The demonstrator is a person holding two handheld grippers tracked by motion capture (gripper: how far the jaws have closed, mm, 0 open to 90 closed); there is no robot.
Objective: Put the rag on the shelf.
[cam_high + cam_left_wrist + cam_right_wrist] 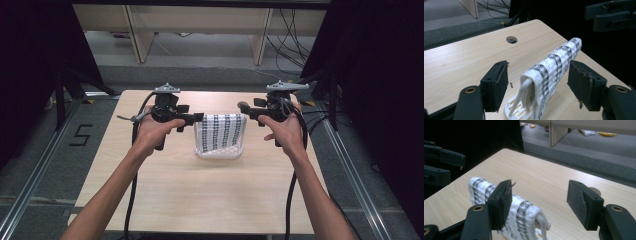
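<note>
Both tools gape, gripping nothing: the left tool straddles the patterned cloth draped over a white rack; the right tool hovers beside its other end. Likely next: pinch both ends, lift.

We hold both forearms stretched forward, our left tool and right tool raised level and pointing inward toward each other, each with its jaws spread wide apart.

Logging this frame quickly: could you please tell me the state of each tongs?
Left tongs: open, jaws either side of the towel, not gripping.
Right tongs: open, holding nothing.
</note>
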